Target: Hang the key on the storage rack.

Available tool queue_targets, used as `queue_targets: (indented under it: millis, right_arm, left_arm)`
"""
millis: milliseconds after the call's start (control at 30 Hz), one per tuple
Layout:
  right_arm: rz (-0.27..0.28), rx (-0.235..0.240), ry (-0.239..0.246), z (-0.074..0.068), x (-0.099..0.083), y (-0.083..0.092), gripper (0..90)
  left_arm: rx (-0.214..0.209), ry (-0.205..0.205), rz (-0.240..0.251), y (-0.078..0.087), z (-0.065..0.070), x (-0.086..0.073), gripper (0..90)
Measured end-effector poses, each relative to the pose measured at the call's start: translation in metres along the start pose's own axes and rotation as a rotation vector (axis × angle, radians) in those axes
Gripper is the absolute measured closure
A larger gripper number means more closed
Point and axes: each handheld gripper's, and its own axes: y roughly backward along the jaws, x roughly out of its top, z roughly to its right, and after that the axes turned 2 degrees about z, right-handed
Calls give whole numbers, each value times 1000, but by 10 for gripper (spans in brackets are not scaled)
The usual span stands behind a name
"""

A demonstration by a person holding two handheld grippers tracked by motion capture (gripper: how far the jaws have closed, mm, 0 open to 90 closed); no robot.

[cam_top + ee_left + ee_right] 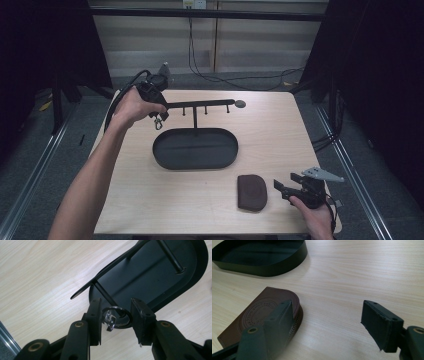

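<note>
The table point(270, 130) was pale wood, and both grippers were over it, well apart from each other.

The tray point(195, 148) was a black oval dish with a low wall. It lay below and just ahead of the left gripper point(159, 112), and well away from the right gripper point(285, 189), up and to its left in the high view. In the right gripper view the tray wall point(274, 267) sat at the far left, beyond the jaws.

The rack point(200, 105) was a thin black bar with short pegs, on a post rising from the tray. Its near end met the left gripper. In the left gripper view the bar point(105, 272) ran up and away from the jaw tips, and one peg point(106, 295) passed just ahead of them.

The pouch point(252, 192) was brown, with a stamped round mark and a zip edge. It lay flat, just left of the right gripper, and the left jaw of that gripper overlapped it in the right gripper view point(262, 312).

The ring point(117, 317) was a dark key ring with a metal clasp point(110, 321). It hung between the left jaws, by the peg.

Left gripper: clenched on the ring, raised above the table. Right gripper: released, jaws wide, nothing between them but bare table.
</note>
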Motion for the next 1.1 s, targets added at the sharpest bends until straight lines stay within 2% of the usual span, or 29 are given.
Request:
queue_targets:
  millis: [200, 333, 433, 633, 700, 833, 867, 967, 1033, 1100]
  right_arm:
    - [-1, 1, 0, 0, 0, 0, 258]
    - [-1, 0, -2, 0, 0, 0, 258]
    - [-1, 1, -2, 0, 0, 0, 258]
    - [-3, 0, -3, 0, 1, -1, 258]
    - [-2, 1, -2, 0, 1, -2, 258]
    - [-3, 7, -9, 1, 1, -2, 256]
    - [-2, 8, -10, 2, 1, -2, 255]
    - [0, 5, -10, 2, 0, -1, 253]
    - [-1, 8, -10, 1, 0, -1, 252]
    - [-2, 7, -6, 1, 0, -1, 251]
  left_arm:
    - [-31, 7, 12, -4, 0, -1, 628]
    - [-29, 6, 14, -3, 1, -2, 626]
    - [-47, 16, 21, -4, -1, -3, 619]
    - [-75, 16, 21, -6, -2, -5, 523]
    - [-70, 16, 26, -6, -1, -6, 459]
    - [-91, 16, 33, -5, 0, -9, 368]
    - [-114, 1, 43, -4, 0, -12, 357]
    - [-114, -3, 59, -1, -1, -17, 315]
    - [-133, -7, 72, 3, 0, -23, 303]
    - [-131, -13, 70, 4, 0, -26, 302]
